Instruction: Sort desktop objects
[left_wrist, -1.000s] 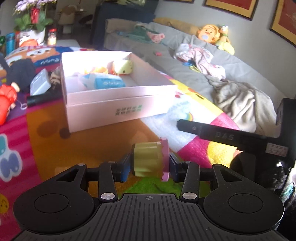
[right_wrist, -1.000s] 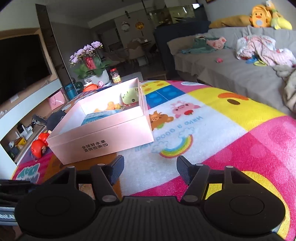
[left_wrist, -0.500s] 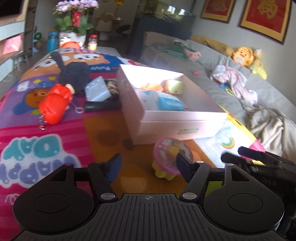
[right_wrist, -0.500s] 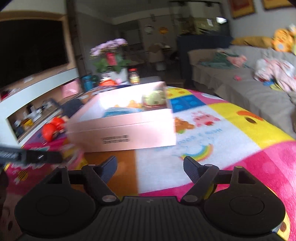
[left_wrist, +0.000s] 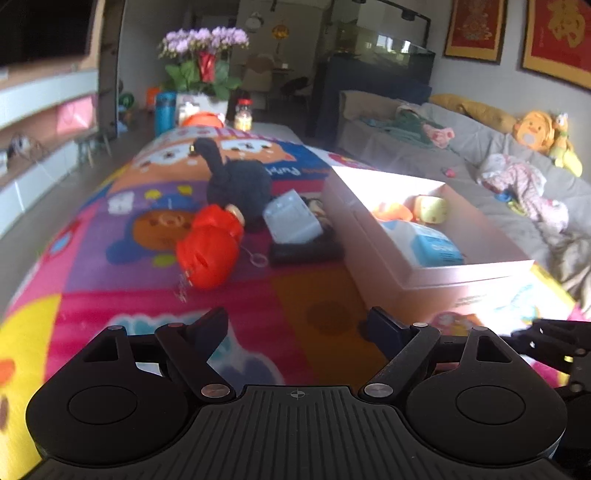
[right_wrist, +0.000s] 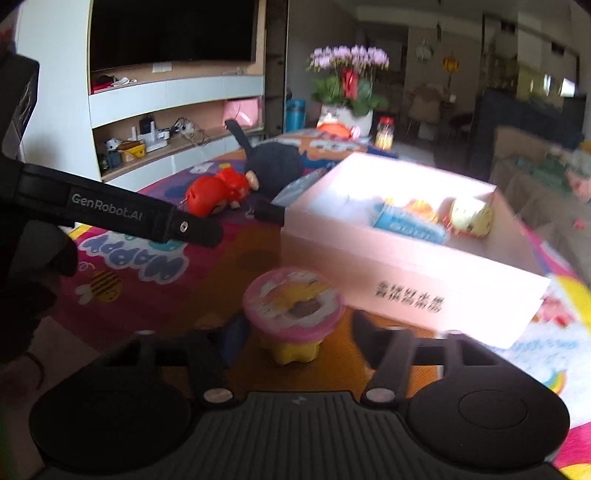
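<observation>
A yellow cup with a pink lid (right_wrist: 293, 310) stands on the colourful mat, just in front of the pink box (right_wrist: 424, 266). My right gripper (right_wrist: 291, 332) is open, its fingers on either side of the cup, not closed on it. My left gripper (left_wrist: 297, 326) is open and empty above the mat, facing a red toy (left_wrist: 208, 245), a black plush (left_wrist: 236, 181) and a pale blue packet (left_wrist: 293, 221). The pink box (left_wrist: 443, 280) holds a blue packet (left_wrist: 428, 242) and a yellow toy (left_wrist: 430, 208). The left gripper's arm (right_wrist: 110, 212) crosses the right wrist view.
A black flat object (left_wrist: 304, 251) lies beside the box. A flower pot (left_wrist: 203, 70), a blue bottle (left_wrist: 164, 110) and a jar (left_wrist: 243, 114) stand at the mat's far end. A grey sofa with clothes and plush toys (left_wrist: 498, 162) runs along the right. Shelves (right_wrist: 177, 122) line the left wall.
My left gripper opened and let go of the yellow cup, which now stands on the mat, then swung left. My right gripper swung left and came up around the cup.
</observation>
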